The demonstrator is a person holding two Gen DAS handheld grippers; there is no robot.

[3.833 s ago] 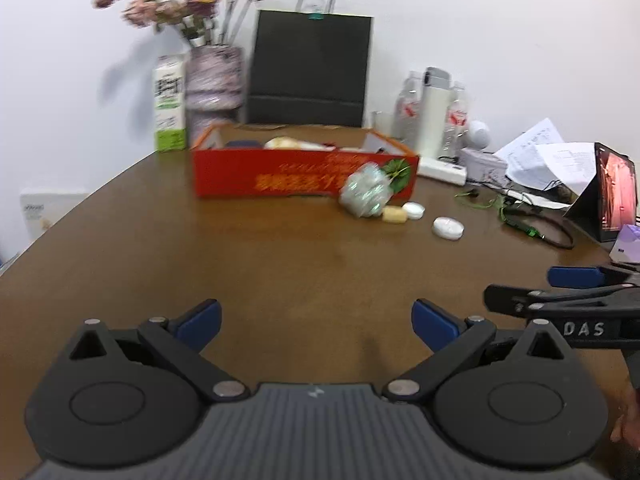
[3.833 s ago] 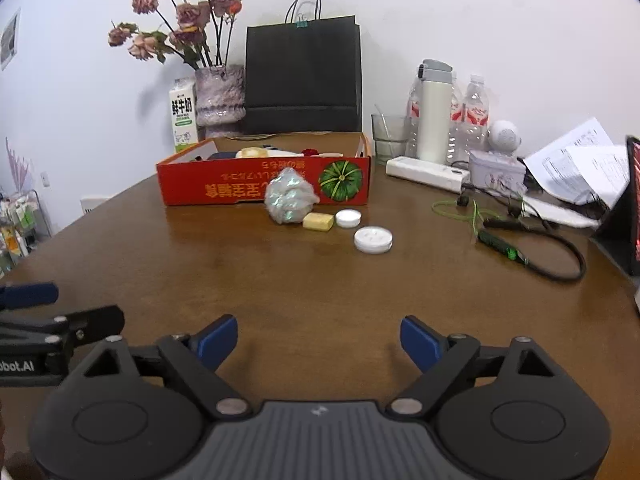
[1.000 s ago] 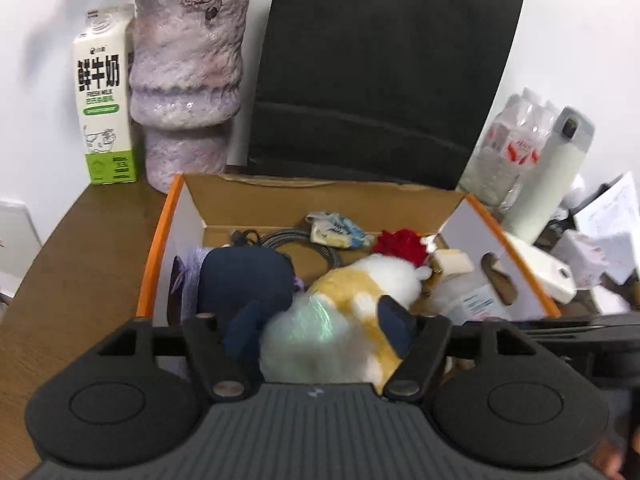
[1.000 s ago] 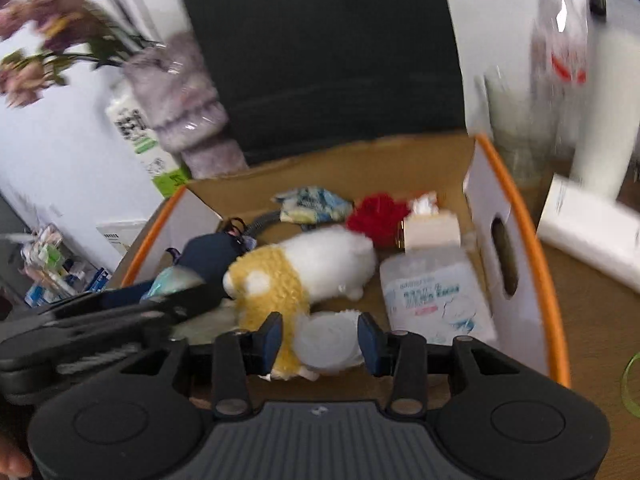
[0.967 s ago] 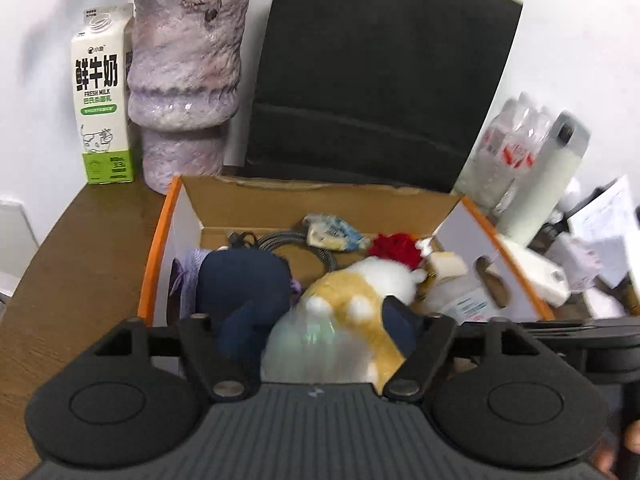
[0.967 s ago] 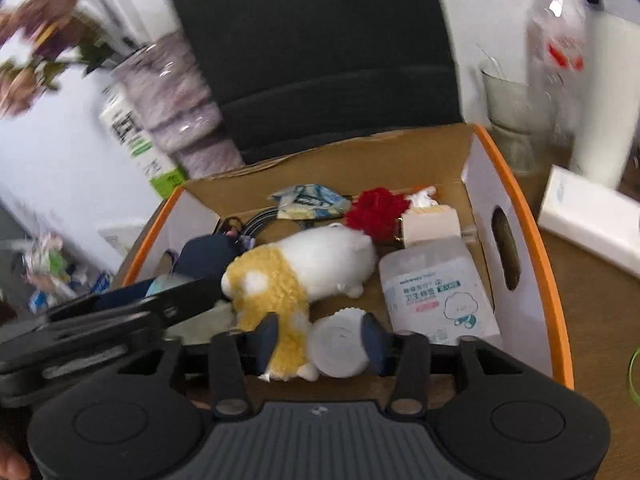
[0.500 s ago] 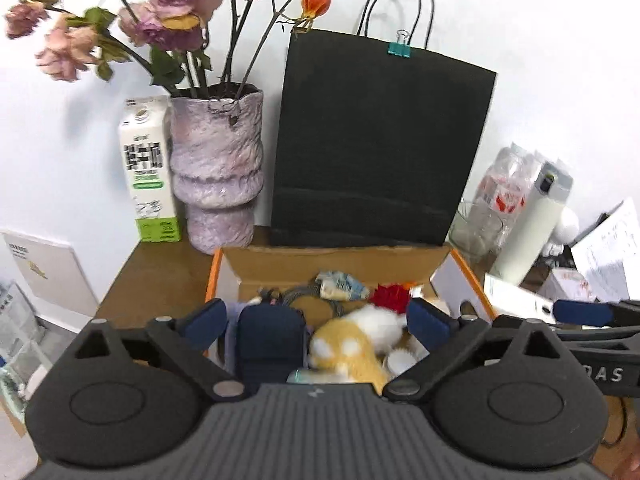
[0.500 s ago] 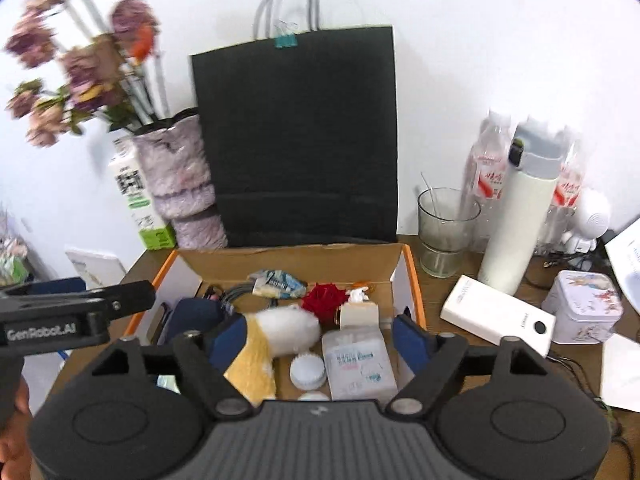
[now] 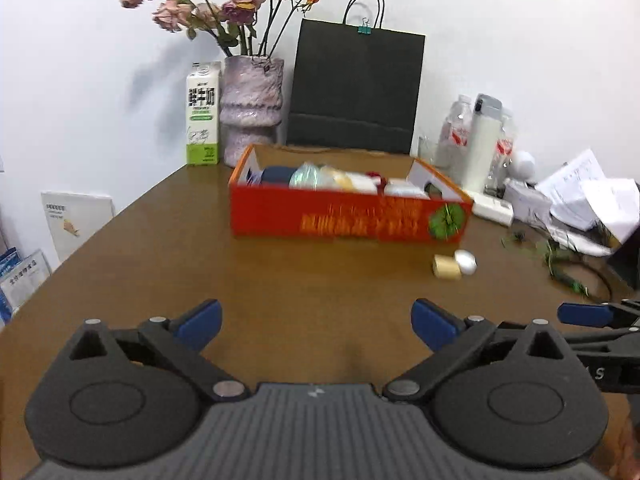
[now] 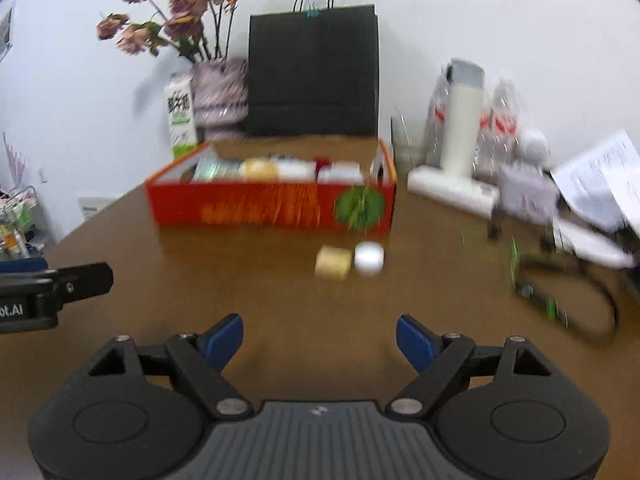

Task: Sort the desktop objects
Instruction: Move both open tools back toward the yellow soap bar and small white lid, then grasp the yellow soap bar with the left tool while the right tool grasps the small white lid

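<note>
A red cardboard box stands on the brown table, also in the right wrist view. It holds a plush toy, a shiny wrapped ball and other items. A small tan block and a white round lid lie on the table in front of the box's right end; both also show in the left wrist view, the block and the lid. My left gripper is open and empty, low over the table. My right gripper is open and empty, nearer the block.
A black paper bag, a vase of flowers and a milk carton stand behind the box. A white flask, bottles, a power strip, papers and a cable crowd the right side.
Both grippers have let go of their items inside the box, opened, and pulled back and down to the table in front of it. The wrapped ball and round white case now lie in the box.
</note>
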